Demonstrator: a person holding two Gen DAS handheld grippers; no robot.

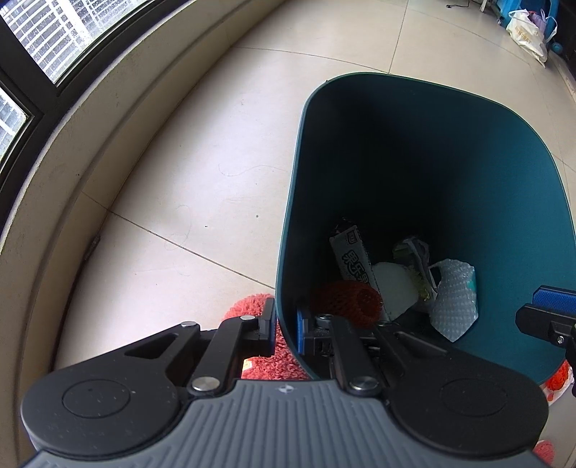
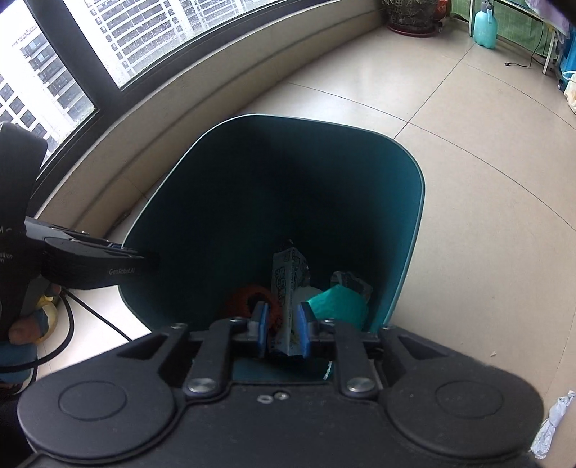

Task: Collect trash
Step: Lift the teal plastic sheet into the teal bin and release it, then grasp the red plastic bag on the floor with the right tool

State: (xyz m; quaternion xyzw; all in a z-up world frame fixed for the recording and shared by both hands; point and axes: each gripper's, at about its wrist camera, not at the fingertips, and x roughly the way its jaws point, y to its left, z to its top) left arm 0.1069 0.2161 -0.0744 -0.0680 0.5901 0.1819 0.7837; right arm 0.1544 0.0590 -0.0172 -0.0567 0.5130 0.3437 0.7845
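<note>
Floor tiles [image 1: 187, 151], pale and glossy, run up to a curved sill under a dark-framed window [image 2: 108, 43]. Teal bin [image 1: 414, 151] stands upright on them, mouth up. Left gripper [image 1: 286, 329] is clamped on the bin's near rim, one finger outside and one inside. Right gripper [image 2: 282, 329] hangs over the opening, fingers slightly apart. A white printed wrapper [image 2: 284, 288] shows between them; whether the pads touch it I cannot tell. Its long axis runs away from the camera, leaning on the bin's inner wall. Beside it lie red foam netting [image 1: 347, 300] and bubble wrap [image 1: 455, 298]. Only the right view shows a plant pot [image 2: 410, 18]; only the left a red mat [image 1: 259, 306].
</note>
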